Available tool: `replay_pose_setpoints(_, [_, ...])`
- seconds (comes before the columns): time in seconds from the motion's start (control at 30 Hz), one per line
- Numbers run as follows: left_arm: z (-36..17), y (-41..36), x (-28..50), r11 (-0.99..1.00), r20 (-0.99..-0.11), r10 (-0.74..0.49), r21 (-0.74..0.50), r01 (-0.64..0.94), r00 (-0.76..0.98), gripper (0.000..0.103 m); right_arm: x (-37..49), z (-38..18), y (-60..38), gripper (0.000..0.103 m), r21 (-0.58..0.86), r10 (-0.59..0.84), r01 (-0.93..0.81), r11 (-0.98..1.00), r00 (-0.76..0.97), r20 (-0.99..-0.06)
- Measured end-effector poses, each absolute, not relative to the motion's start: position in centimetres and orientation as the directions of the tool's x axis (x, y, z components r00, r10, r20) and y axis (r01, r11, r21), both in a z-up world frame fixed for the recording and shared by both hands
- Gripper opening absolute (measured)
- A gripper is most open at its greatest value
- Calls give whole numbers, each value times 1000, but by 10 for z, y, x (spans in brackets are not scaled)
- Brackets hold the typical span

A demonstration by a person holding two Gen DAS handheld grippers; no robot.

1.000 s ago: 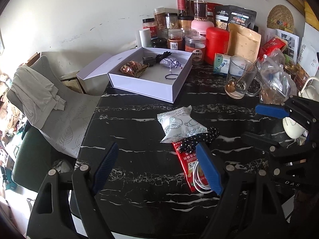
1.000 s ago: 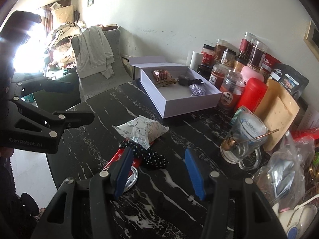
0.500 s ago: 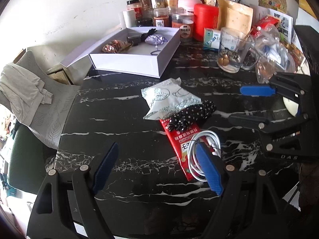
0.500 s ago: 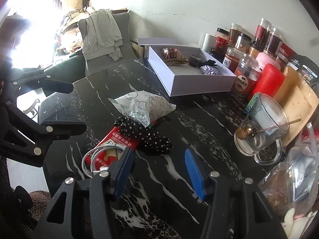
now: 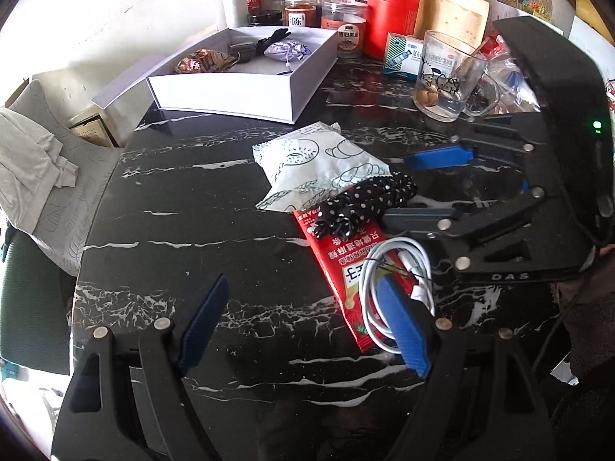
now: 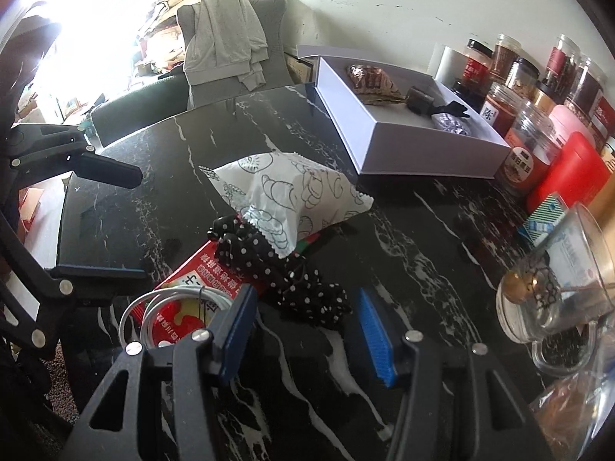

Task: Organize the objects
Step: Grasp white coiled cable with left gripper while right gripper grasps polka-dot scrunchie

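the black polka-dot scrunchie [image 6: 280,280] lies in the middle of the small heap on the dark marble bench [image 6: 403,230], draped over the red sachet [image 6: 192,276] with its far end tucked under the corner of the white snack packet [image 6: 292,196]. its long axis runs slantwise across the right wrist view, from upper left down to lower right, and that lower end spills off the sachet onto bare bench right ahead of the right gripper [image 6: 303,326], almost between its blue pads. both jaws there stand apart with nothing between them, so that gripper is open and empty. seen from the left wrist view, the scrunchie [image 5: 365,203] sits well ahead and to the right of the left gripper [image 5: 303,322], which is likewise open and empty; what lies close to its right pad is the coiled white cable [image 5: 399,292] resting on the near end of the red sachet [image 5: 338,253]. so the right hand looks the nearer one for the scrunchie, and a short reach forward and down would likely bracket its loose end across the narrow width, while the left seems better placed for the cable. the open white box [image 6: 407,138], already holding a few small things, waits beyond the heap, toward the jars.
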State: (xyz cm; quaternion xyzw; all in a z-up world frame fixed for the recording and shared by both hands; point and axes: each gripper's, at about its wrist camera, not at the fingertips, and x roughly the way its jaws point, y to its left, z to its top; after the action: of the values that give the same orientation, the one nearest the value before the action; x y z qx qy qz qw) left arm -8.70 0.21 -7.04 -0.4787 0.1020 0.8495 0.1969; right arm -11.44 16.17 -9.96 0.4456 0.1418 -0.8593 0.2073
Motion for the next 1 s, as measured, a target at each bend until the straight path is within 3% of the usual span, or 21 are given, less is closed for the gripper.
replay_pose_setpoints(0.23, [-73, 2, -88, -896, -855, 256, -34, -442, -451, 79, -129, -109, 163, 54, 20, -277, 495, -868, -451, -849])
replay_pose_setpoints(0.3, [-75, 2, -88, -891, -854, 277, -56, -451, -441, 79, -129, -109, 165, 41, 34, -282, 490, -871, -441, -852])
replay_pose_setpoints(0.47, [-75, 5, -84, -877, -840, 329, -102, -470, -431, 79, -119, -110, 170, 31, 21, -255, 479, -877, -429, -867])
replay_pose_setpoints(1.0, [-88, 31, -71, -834, -831, 395, -145, -532, -392, 79, -69, -107, 215, 30, -14, -128, 299, -954, -450, -884])
